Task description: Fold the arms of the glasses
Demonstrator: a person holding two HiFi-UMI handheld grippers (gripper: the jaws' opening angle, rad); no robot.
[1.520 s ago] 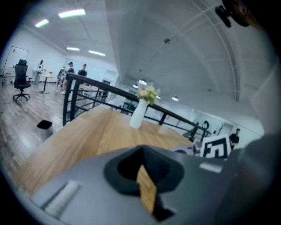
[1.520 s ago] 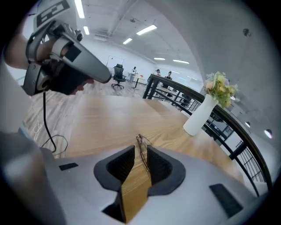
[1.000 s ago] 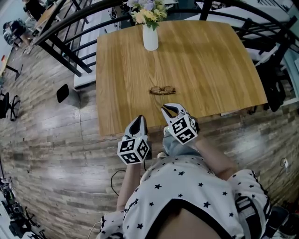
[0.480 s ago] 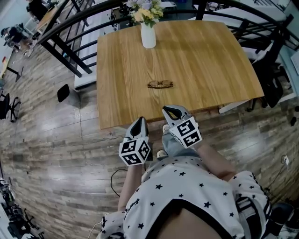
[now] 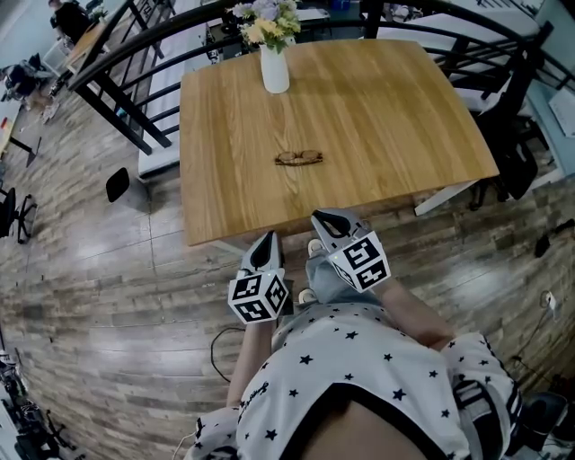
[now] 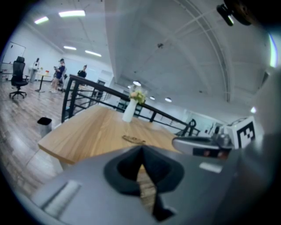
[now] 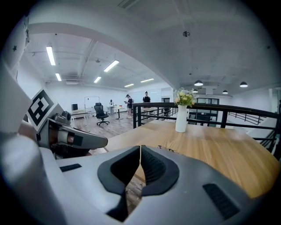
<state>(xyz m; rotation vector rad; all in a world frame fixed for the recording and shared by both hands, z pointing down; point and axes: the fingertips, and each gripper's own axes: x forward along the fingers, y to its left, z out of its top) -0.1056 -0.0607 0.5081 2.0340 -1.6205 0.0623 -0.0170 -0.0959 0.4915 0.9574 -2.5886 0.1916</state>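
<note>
The person is wearing a white short-sleeved shirt [image 5: 359, 355] printed with small black stars; a black panel is showing at its lower middle. The left gripper [image 5: 269, 238] and the right gripper [image 5: 321, 218] are each presenting a light grey moulded shell, black pads [image 7: 153, 169] with ribbed faces, and 1 white cube [image 5: 258, 297] bearing black square markers.

Seen from your head, the glasses [image 5: 298, 158] on the table [image 5: 386, 117] are too small to tell how their arms lie. The left gripper view gives only a blur of them. In the right gripper view, the right gripper [image 7: 139, 162] hides all but a sliver. The picture's far edge cuts off the flowers [image 5: 267, 22].
</note>
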